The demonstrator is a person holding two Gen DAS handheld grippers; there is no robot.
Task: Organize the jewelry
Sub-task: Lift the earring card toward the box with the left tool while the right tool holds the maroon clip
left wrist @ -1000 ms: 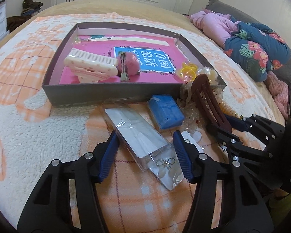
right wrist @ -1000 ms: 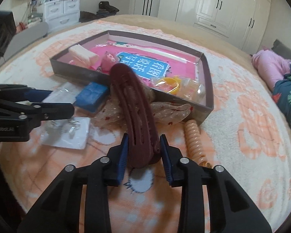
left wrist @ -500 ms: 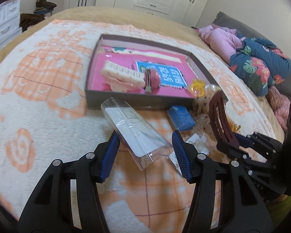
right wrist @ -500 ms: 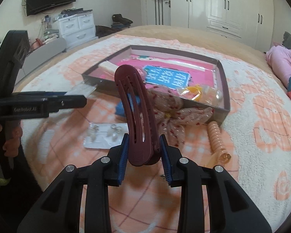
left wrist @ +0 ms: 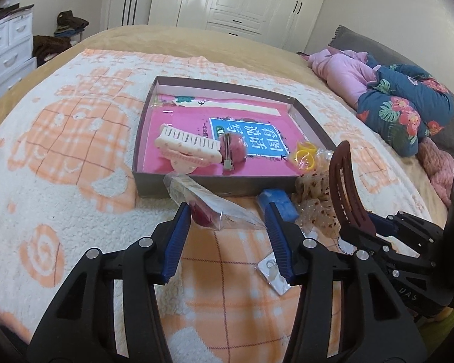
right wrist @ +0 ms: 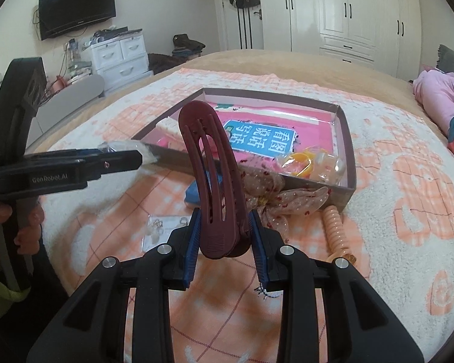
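Both grippers are showing black plastic frames, blue ribbed pads and round silver screws. The left gripper (right wrist: 148,158) is bearing white "GenRobot.AI" lettering on its side, and the person's hand (right wrist: 21,227) is emerging from a yellow-green sleeve (right wrist: 3,290).

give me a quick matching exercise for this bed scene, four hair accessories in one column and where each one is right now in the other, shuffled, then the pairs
Things:
1. maroon hair clip
2. cream claw clip
3. peach spiral hair tie
4. blue block

Places:
A. lying inside the shallow box
B. on the blanket just outside the box's near wall
C. standing up between the pads of the right hand-held gripper
D. on the blanket past the box's corner, to the right in the right wrist view

Pairs: 1-C, 2-A, 3-D, 4-B
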